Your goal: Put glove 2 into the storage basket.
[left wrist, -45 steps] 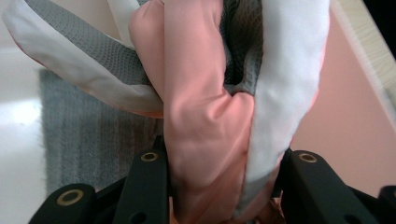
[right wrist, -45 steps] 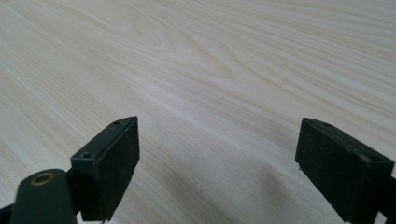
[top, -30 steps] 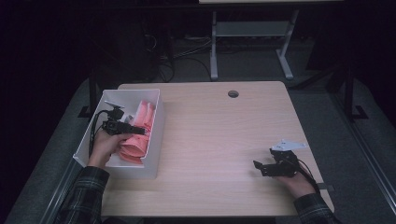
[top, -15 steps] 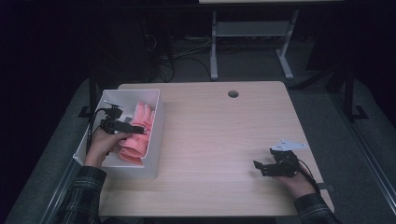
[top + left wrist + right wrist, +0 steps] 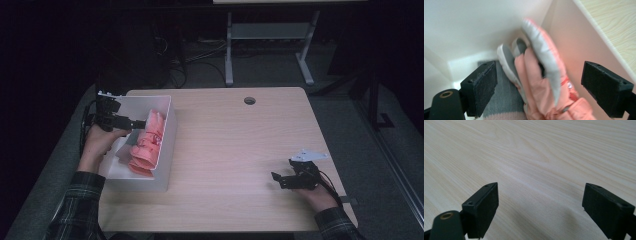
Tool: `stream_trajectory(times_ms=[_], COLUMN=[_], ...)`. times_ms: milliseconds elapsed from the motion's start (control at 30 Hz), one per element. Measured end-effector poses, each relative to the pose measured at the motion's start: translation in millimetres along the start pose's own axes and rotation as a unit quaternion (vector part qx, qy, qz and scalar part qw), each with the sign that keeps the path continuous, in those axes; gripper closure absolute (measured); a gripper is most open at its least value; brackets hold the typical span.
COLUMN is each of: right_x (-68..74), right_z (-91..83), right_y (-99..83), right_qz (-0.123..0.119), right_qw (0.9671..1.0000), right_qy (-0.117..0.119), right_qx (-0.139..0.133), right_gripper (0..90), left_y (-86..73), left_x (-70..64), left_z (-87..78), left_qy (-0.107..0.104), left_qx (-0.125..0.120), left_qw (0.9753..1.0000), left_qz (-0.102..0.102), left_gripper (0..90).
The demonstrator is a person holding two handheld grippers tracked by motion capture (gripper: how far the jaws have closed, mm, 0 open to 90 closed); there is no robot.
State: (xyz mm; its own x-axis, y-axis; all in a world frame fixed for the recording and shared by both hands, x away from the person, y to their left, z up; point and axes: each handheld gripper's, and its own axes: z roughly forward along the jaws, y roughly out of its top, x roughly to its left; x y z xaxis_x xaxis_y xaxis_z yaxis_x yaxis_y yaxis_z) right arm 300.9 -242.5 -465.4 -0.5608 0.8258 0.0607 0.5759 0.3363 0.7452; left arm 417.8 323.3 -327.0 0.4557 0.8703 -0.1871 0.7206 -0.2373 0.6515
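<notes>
Pale woodgrain table (image 5: 225, 145): left gripper (image 5: 539, 82), jaws apart, flanks padded pink glove (image 5: 541, 82) in white bin (image 5: 167, 130); right gripper (image 5: 540, 207) gapes.

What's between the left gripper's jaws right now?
A pink glove with grey palm patches lies between the open jaws of the left gripper, inside the white bin. The left gripper view shows the jaws on either side of it, not yet closed.

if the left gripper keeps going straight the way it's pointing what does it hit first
Most likely the pink glove in the white bin: it lies between the open jaws of the left gripper. Behind it is the bin's wall, though depth is hard to judge.
</notes>
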Motion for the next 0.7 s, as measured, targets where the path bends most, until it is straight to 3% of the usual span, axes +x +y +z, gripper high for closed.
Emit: stream_trajectory(times_ms=[233,433,700], right_x=[-0.8,-1.7,-1.2], right_z=[0.2,0.2,0.3], right_y=[-1.0,-1.4,-0.6], right_qz=[0.004,0.007,0.002], right_qw=[1.0,1.0,1.0], right_qy=[0.0,0.002,0.001], right_qx=[0.001,0.003,0.003], right_gripper=[13.3,13.3,13.3], left_y=[16.0,23.6,21.0], left_x=[-29.3,-64.8,-115.5], left_z=[-19.5,-16.5,-4.6], left_qy=[-0.015,-0.041,-0.085], left_qx=[-0.026,-0.041,-0.056], left_qw=[0.9983,0.9945,0.9882], left_qz=[0.049,0.087,0.115], left_gripper=[13.0,13.0,13.0])
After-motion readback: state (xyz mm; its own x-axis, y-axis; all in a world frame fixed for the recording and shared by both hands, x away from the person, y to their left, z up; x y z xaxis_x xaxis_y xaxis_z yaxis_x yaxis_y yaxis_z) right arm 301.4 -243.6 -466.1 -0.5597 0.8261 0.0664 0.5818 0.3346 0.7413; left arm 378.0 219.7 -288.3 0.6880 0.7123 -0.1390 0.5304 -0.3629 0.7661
